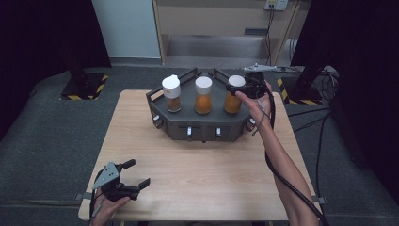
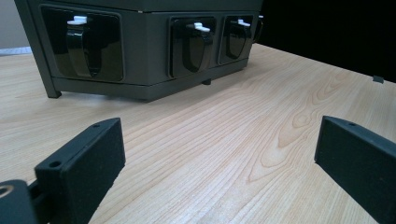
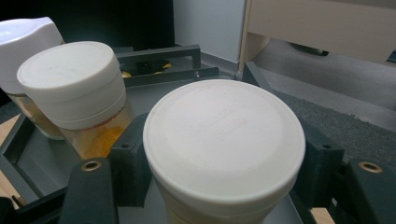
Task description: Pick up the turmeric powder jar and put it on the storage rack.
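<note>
On the rack (image 1: 202, 129), the right gripper (image 1: 244, 87) is clamping its fingers on the jar (image 1: 233, 96) cap: light, smooth, slippery plastic; left gripper (image 1: 127, 181) fingers are standing wide open, empty.

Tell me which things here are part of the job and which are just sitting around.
In the job:
- right gripper, jaws shut on the right jar
- dark rack holding the jars

Sitting around:
- middle jar
- left jar
- left gripper, jaws open over the table
</note>
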`<state>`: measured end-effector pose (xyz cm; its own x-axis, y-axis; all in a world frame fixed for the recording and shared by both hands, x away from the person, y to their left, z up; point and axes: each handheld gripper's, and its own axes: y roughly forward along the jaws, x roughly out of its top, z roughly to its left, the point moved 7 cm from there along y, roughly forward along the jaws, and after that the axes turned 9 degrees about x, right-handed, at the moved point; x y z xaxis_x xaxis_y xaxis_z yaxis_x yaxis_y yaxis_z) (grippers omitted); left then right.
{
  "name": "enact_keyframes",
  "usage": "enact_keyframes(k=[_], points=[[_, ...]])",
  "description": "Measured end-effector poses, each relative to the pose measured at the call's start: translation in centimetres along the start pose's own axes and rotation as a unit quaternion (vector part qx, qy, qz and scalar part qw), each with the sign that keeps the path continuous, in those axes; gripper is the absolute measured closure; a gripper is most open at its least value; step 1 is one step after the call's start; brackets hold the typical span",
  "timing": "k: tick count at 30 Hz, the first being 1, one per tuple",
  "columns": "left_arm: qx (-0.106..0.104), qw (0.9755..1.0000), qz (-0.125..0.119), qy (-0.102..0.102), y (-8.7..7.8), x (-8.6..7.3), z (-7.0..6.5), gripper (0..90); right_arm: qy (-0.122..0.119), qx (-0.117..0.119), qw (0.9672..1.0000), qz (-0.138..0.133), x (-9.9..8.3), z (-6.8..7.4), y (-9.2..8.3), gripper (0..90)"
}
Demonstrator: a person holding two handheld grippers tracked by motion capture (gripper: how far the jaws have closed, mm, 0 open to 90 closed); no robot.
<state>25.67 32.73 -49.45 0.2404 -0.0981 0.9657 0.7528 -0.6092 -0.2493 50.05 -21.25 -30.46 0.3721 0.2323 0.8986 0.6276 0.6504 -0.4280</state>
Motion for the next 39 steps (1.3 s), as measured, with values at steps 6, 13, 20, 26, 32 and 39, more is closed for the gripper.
enact_keyframes(k=[6, 13, 20, 26, 32, 39], points=[[0.0, 1.0, 0.0, 0.0, 0.0, 0.0, 0.0, 0.6, 0.004, -0.001, 1.0, 0.0, -0.3, -0.2, 0.3, 33.0], [0.0, 1.0, 0.001, 0.001, 0.0, 0.0, 0.0, 0.6, 0.003, 0.0, 1.0, -0.004, -0.6, -0.2, 0.3, 32.9], [0.001, 1.0, 0.001, 0.002, 0.0, 0.0, 0.0, 0.6, 0.0, -0.001, 0.9998, -0.018, -1.0, -0.2, 0.1, 22.6], [0.0, 1.0, 0.002, 0.003, 0.0, 0.1, -0.1, 0.6, 0.001, 0.002, 0.9987, -0.051, -0.5, 0.2, -1.8, 10.5], [0.0, 1.0, 0.003, 0.004, 0.0, 0.1, -0.1, 0.6, -0.022, 0.035, 0.9957, -0.083, 0.2, 1.3, -4.2, 5.1], [0.0, 1.0, 0.003, 0.005, 0.0, 0.1, -0.1, 0.6, -0.042, 0.07, 0.9929, -0.087, 0.1, 2.6, -6.4, 3.7]])
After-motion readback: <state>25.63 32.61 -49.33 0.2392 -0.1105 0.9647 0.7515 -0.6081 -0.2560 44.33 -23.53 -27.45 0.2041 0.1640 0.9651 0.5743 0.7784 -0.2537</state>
